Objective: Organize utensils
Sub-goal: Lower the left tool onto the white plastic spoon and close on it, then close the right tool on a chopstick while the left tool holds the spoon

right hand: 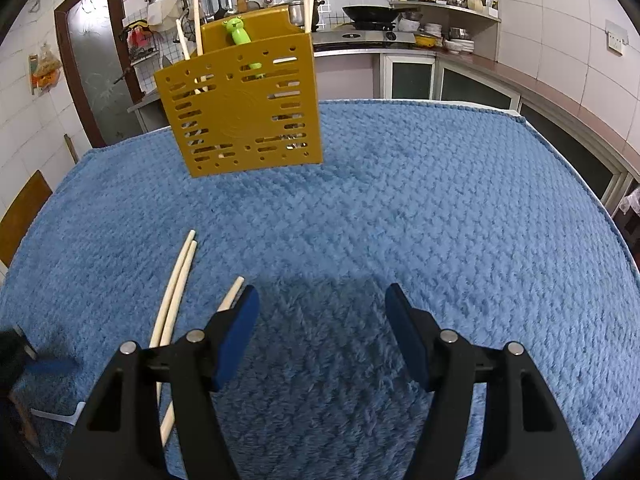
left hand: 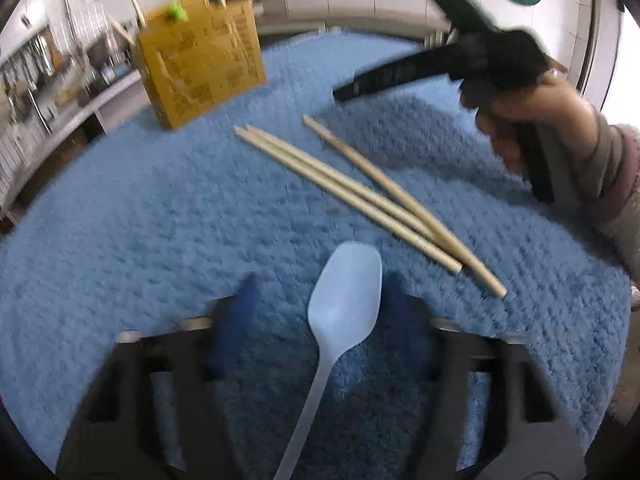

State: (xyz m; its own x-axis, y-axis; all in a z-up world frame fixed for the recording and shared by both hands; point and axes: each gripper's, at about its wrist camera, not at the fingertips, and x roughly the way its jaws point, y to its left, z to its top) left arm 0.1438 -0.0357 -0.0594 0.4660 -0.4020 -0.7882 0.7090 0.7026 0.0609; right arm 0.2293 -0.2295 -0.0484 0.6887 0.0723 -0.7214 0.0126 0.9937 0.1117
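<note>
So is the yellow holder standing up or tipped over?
Standing up. The yellow holder sits upright on the blue cloth, with chopsticks poking out on top.

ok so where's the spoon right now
In the left wrist view the pale blue spoon lies on the blue towel between the left gripper's jaws, beside the three chopsticks.

Mustard-yellow slotted holder [right hand: 244, 112], blue textured towel [right hand: 400, 220], pale wooden chopsticks [left hand: 352, 196], seemingly light-blue spoon [left hand: 340, 300].

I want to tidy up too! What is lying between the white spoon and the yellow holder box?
Three wooden chopsticks lie on the blue towel between the spoon and the yellow holder; the rest is bare towel. The left wrist view shows it.
</note>
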